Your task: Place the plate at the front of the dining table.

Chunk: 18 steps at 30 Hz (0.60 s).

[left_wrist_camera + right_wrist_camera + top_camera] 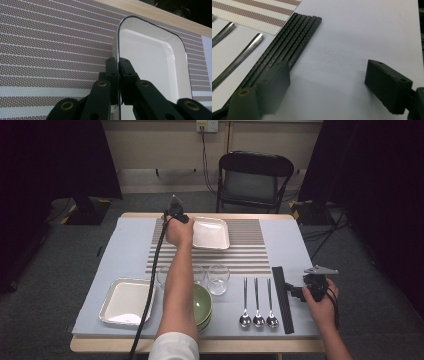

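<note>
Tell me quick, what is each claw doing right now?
Left gripper: closed on the rim of the white tray.
Right gripper: open, holding nothing, beside the black chopsticks.

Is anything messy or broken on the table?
Nothing stands out. The left tongs pinch the far plate's rim on the striped mat. The spoons lie in a neat row, and nothing looks spilled or cracked.

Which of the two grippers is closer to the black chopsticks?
The right gripper: it sits just beside the black chopsticks, jaws open. The left gripper is far off across the table, clamped on the rim of the white plate.
</note>
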{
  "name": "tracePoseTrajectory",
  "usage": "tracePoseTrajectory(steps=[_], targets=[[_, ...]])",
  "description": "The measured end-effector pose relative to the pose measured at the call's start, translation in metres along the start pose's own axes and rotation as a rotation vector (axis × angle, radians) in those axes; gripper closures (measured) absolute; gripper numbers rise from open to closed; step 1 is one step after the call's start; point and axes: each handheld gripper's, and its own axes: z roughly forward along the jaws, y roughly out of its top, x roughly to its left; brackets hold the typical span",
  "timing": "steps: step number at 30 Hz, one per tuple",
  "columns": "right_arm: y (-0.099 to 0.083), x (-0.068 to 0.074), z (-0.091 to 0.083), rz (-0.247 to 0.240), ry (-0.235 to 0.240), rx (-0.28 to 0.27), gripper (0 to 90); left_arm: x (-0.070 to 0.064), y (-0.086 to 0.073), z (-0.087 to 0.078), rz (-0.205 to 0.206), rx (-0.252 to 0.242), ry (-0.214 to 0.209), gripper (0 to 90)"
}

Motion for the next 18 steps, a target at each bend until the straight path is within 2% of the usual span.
tracePoseTrajectory(steps=[4,18], targets=[[0.0,0.0,0.0,0.0,0.0,0.0,19.4,-0.0012,-0.0002,0.0003,-0.004,-0.009,0.001,87.1],[0.0,0.0001,-0.0001,0.0,0.0,0.001,19.4,-0.0013,-0.002,0.0064,0.002,0.009,0.002,86.7]])
